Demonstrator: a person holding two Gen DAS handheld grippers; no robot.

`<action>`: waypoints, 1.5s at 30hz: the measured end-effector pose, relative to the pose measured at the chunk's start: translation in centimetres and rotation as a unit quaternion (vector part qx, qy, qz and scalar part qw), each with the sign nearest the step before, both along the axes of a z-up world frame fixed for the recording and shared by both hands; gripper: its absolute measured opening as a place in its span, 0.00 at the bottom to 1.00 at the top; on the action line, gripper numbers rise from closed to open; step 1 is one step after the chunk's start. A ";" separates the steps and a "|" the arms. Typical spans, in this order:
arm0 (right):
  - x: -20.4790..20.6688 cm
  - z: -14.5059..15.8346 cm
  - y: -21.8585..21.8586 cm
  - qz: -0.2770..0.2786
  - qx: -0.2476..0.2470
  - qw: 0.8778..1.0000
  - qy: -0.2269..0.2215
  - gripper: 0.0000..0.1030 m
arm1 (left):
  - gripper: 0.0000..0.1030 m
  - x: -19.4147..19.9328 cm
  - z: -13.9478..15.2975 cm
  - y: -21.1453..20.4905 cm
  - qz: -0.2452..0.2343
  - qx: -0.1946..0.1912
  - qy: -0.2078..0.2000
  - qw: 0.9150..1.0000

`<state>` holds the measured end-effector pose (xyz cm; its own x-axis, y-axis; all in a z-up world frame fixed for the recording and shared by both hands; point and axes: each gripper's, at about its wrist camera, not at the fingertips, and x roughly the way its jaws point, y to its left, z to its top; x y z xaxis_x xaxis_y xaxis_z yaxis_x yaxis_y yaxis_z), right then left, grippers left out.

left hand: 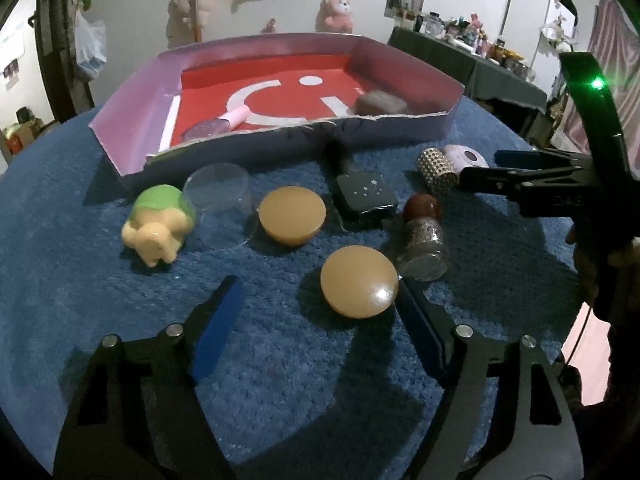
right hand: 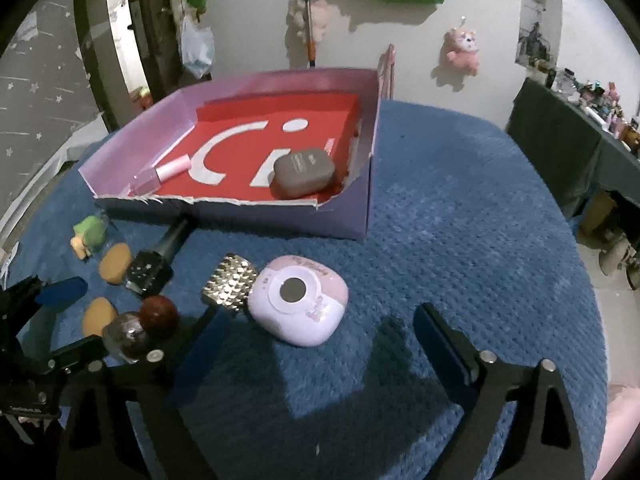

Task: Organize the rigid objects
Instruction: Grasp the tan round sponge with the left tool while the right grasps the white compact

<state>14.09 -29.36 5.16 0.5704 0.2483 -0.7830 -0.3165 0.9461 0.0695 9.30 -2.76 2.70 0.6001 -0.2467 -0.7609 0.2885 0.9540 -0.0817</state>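
On the blue cloth, my left gripper [left hand: 318, 284] stands open. A tan dome [left hand: 358, 282] lies just ahead of its tips, close to the right finger. A second tan dome [left hand: 291, 214], a black starred bottle [left hand: 364, 198], a red-capped glitter bottle [left hand: 422, 236] and a green-and-yellow toy [left hand: 160, 224] lie beyond. My right gripper [right hand: 316, 314] is open, with a lilac case [right hand: 298, 304] between its tips and no pad touching it. A studded silver cylinder [right hand: 230, 282] lies beside the case. The pink-walled box [right hand: 370, 184] holds a grey-brown case [right hand: 302, 174] and a pink tube [right hand: 164, 172].
A clear round cup [left hand: 220, 196] lies on its side by the toy. The box stands at the far side of the cloth-covered table [right hand: 460, 220]. A dark side table with many small items [right hand: 560, 140] stands to the right, and soft toys hang on the wall.
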 end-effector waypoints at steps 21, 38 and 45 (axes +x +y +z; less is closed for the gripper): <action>-1.2 2.0 0.5 0.038 0.060 0.997 -0.032 0.57 | 0.35 0.9 2.1 -0.1 -0.025 -0.026 -0.024 0.999; -4.9 3.6 5.9 0.107 0.080 0.990 -0.047 0.57 | 0.35 1.3 4.2 0.9 -0.018 -0.027 -0.060 0.998; -5.1 3.6 6.1 0.111 0.079 0.990 -0.045 0.57 | 0.35 1.3 4.3 0.9 -0.018 -0.028 -0.062 0.998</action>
